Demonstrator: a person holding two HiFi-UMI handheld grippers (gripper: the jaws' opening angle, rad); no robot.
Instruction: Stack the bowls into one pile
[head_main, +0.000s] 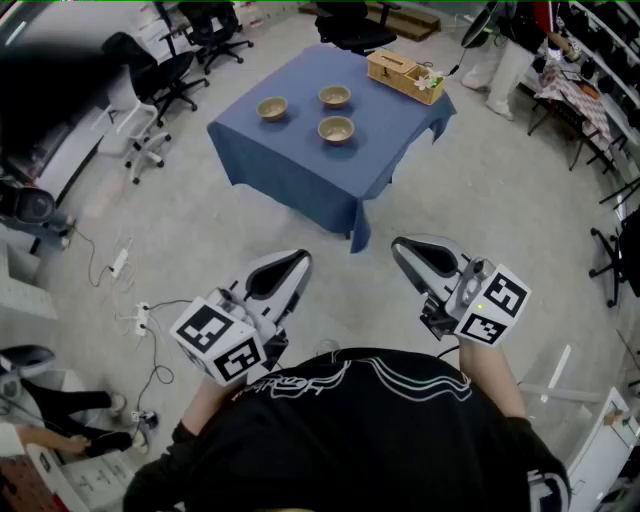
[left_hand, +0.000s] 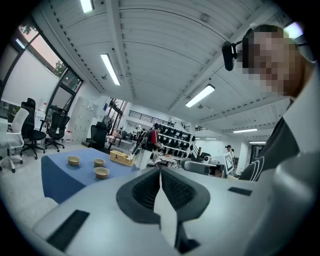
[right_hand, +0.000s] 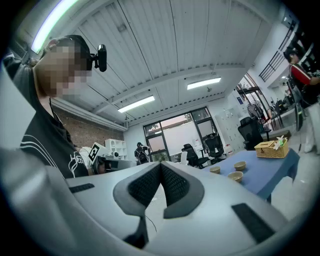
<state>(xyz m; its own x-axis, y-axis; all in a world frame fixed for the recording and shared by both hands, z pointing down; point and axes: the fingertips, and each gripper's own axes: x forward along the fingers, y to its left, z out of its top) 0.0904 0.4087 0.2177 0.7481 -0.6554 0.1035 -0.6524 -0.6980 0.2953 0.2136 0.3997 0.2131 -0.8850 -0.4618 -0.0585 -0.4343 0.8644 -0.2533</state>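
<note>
Nothing is stacked yet: my left gripper (head_main: 285, 275) and right gripper (head_main: 425, 262) are clenched empty, so I must first approach the bowls (head_main: 336, 129) on the table (head_main: 300, 175) at twelve o'clock.

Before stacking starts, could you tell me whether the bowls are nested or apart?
Apart: all three bowls sit singly on the blue tablecloth, gaps between them.

The person wears a black top (head_main: 370, 440) printed with thin white curved lines, and a small black camera (right_hand: 101, 57) sits on the head. The left gripper (head_main: 300, 258) and right gripper (head_main: 400, 245) are pale grey moulded shells with dark grey ribbed pads (left_hand: 145, 190) tapering to a point and black rectangular strips on the casing. Each carries a white cube (head_main: 220, 340) with black square markers.
</note>
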